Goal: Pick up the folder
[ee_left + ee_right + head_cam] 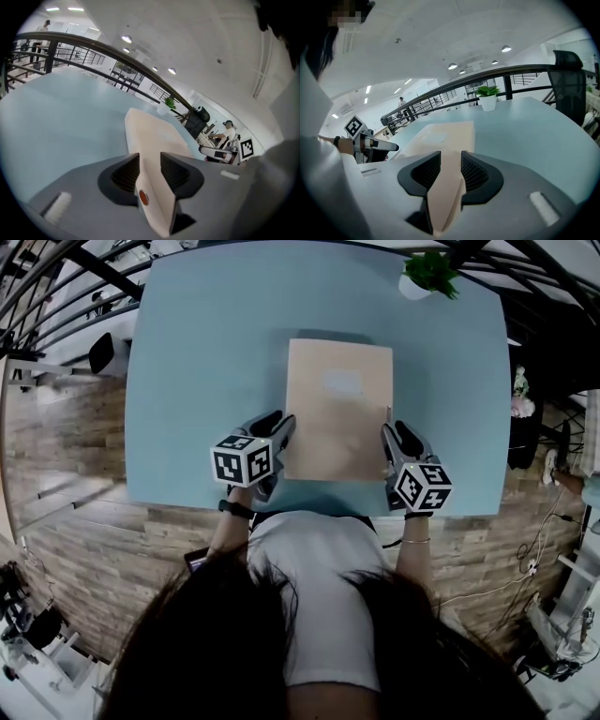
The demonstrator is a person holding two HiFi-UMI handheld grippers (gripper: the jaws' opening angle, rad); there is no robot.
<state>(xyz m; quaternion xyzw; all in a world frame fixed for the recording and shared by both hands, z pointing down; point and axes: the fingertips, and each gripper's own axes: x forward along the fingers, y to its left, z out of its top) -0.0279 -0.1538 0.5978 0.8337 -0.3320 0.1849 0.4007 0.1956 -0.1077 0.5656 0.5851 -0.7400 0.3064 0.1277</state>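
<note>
Folder [337,409], a thin beige one, looks to lie flat on the blue table [187,381], in the middle and closer to the person's side, with a small potted plant [428,276] well apart at the far edge. Each of the tongs takes one long side of it, near the closer corners, I think because a thin, wide sheet stays level only when both sides are carried together. The right tongs [451,161] are clenched on the right edge, and the cover bends slightly between the ribbed pads. The left tongs [150,161] have the left edge between their jaws, but the pads seem loose around it and not pressing. So, as I judge, only one side is really gripped, and a lift now could tip the folder.
</note>
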